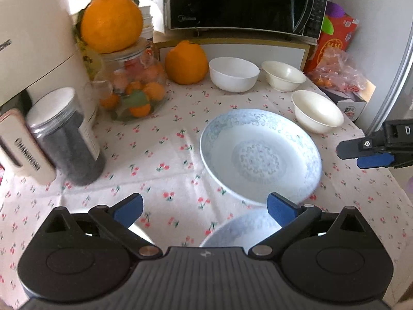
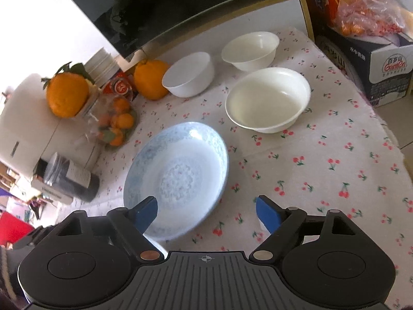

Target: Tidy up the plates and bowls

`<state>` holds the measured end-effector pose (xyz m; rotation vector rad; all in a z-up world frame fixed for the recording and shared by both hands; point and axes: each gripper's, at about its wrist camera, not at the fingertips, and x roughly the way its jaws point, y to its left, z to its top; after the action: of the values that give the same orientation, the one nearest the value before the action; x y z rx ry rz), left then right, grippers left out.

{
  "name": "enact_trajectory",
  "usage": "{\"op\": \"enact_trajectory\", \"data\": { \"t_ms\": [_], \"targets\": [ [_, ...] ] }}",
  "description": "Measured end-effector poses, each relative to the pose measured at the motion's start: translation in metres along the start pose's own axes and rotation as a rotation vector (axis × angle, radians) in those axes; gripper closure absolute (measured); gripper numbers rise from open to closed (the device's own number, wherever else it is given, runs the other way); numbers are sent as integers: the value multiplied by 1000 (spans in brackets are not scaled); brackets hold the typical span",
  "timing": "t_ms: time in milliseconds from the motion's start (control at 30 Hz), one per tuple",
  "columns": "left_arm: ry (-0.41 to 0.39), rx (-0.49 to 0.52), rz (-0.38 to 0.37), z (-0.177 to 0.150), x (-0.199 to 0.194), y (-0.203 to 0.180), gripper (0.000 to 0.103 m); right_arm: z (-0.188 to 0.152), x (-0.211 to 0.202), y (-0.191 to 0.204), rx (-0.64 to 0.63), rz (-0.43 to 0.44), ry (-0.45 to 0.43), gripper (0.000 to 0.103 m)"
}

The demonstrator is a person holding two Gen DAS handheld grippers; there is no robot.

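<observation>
The fingers point(image 1: 280, 210) of the left gripper point(image 1: 205, 210) stand wide apart and hold nothing, and the fingers point(image 2: 267, 214) of the right gripper point(image 2: 206, 213) are spread too, empty, above the tabletop point(image 2: 335, 180). The blue plate point(image 1: 260, 155) lies flat on the cloth at the centre, with a second plate point(image 1: 240, 230) just below it at 6 o'clock. Three white bowls point(image 1: 233, 73) point(image 1: 284, 75) point(image 1: 317, 111) sit from 12 to 2 o'clock of the plate.

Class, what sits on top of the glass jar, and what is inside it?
A large orange rests on the glass jar's lid. Inside are small oranges with green leaves; the bottom contents are blurred.
</observation>
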<state>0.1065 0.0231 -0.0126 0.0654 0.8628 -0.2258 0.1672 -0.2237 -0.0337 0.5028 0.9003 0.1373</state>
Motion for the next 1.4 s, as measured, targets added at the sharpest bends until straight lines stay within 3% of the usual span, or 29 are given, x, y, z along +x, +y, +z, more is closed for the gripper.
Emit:
{"op": "enact_trajectory", "data": {
  "t_ms": [467, 833, 1133, 1400],
  "targets": [
    [50, -15, -53, -41, -36, 8, 0, -45, -25, 6, -119, 22, 19, 16],
    [167, -5, -148, -68, -34, -6, 2, -66, -14, 14, -155, 19, 74, 16],
    [249, -91, -148, -79, -18, 0, 13, -85, 5, 26, -186, 50, 164, 16],
    [254, -142, -134, -82, -14, 6, 34, -89, 14, 33, -204, 90, 165, 17]
  ]
}}
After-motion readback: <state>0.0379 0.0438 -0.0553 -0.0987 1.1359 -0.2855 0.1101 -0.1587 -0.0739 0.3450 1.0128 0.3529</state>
